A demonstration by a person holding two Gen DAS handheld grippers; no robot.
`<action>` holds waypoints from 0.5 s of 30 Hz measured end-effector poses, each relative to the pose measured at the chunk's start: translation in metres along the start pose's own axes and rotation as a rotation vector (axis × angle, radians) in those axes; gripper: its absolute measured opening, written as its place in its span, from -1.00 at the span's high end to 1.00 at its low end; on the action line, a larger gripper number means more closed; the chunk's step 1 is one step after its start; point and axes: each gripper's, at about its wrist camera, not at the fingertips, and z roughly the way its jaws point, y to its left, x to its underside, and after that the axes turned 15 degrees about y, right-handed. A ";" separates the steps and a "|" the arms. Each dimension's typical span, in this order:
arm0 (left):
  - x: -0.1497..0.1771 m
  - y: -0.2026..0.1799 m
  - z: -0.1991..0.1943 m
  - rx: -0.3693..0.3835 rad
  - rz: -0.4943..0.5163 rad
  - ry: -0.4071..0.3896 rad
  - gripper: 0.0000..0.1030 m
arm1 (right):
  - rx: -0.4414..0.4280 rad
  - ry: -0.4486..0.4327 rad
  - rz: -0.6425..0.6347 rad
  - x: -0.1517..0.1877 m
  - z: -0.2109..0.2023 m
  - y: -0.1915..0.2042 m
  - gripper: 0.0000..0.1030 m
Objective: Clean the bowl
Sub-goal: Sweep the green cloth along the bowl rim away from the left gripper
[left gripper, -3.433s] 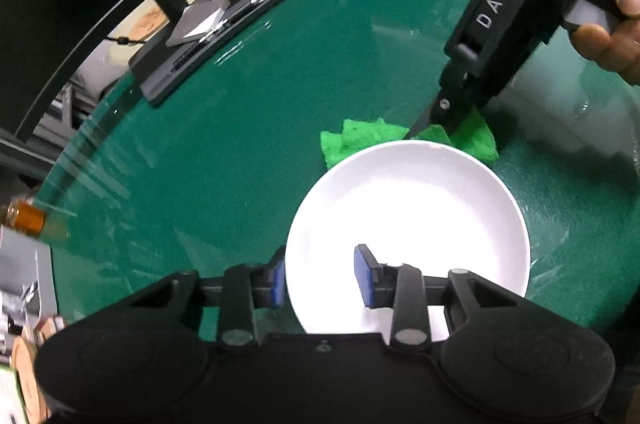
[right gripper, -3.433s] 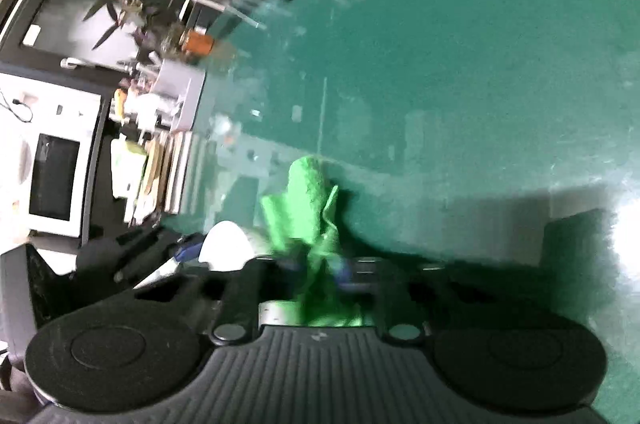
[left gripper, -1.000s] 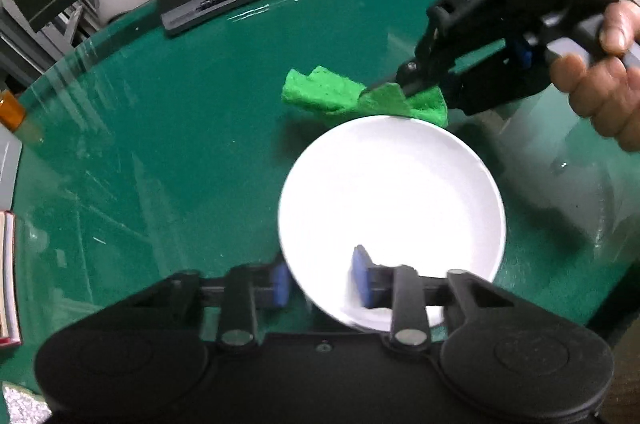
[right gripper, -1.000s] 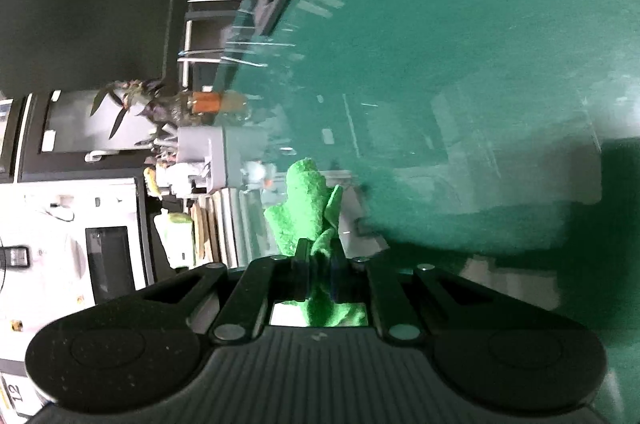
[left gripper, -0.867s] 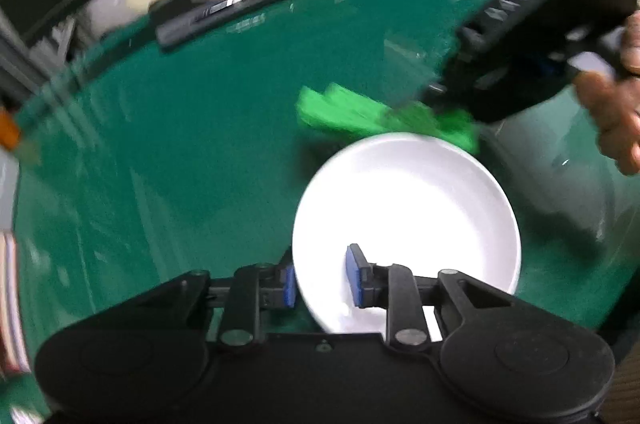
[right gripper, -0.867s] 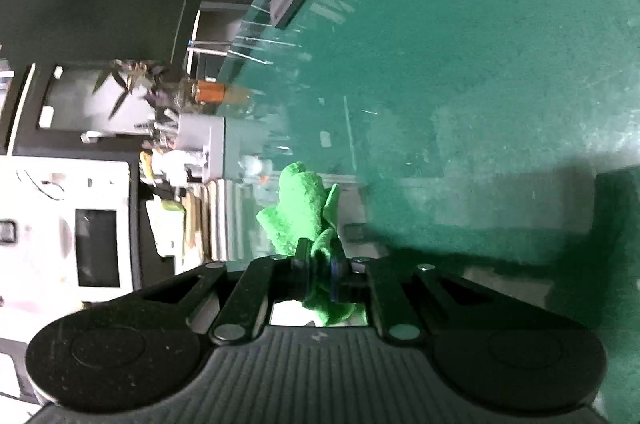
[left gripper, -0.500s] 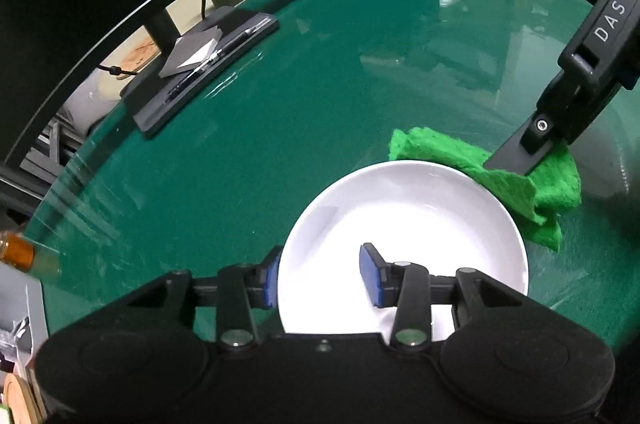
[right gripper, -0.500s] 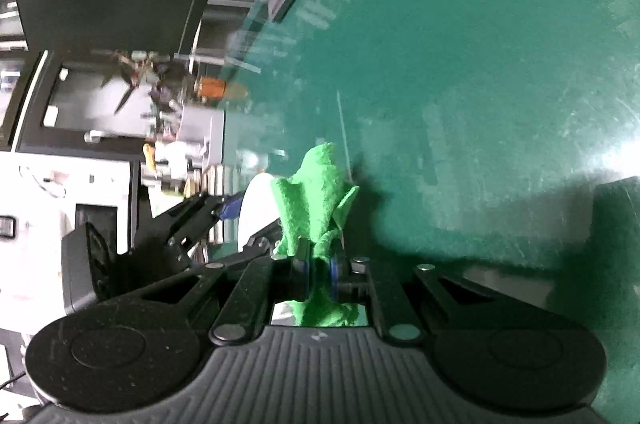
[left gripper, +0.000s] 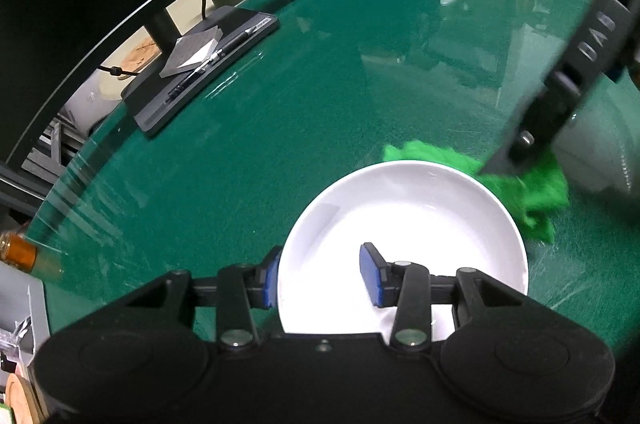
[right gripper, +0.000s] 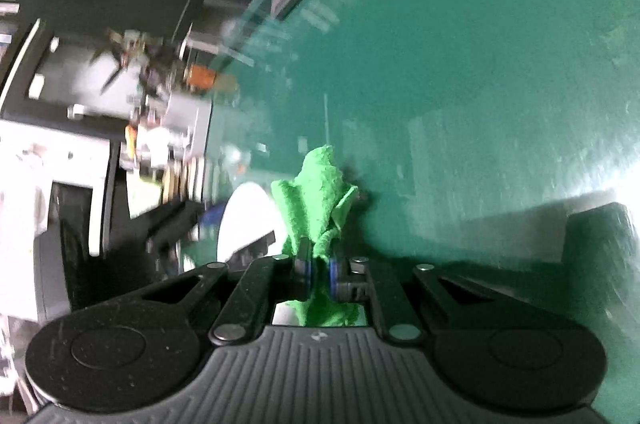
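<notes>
— Wiping is the step judged to be in hand, though no contact with the inside is made yet. The white bowl (left gripper: 404,244) is set on the green glass table (left gripper: 280,112), and its near rim is straddled by the left gripper (left gripper: 318,274), one blue pad outside the wall and one inside.

— Is the bowl clamped?

— That is not seen. The jaws are spread wider than the rim, and a clear gap is left between the inner pad and the wall, so the bowl is taken as released, only bracketed.

— And the cloth?

— The green cloth (right gripper: 318,200) is pinched tight between the pads of the right gripper (right gripper: 318,274). Seen from the left wrist, the cloth (left gripper: 520,180) is bunched just beyond the bowl's far right rim, partly draped against its outer edge and resting on the table.

— What is called for next?

— The cloth must be lifted over the far rim and brought down into the bowl's hollow, then swept around it. The bowl would likely need to be gripped at the near rim first, since a smooth dish on glass could be pushed away by the wiping.
</notes>
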 end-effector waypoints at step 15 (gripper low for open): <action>-0.005 -0.001 0.000 -0.002 0.014 0.012 0.23 | 0.015 0.021 -0.088 -0.003 -0.005 0.007 0.83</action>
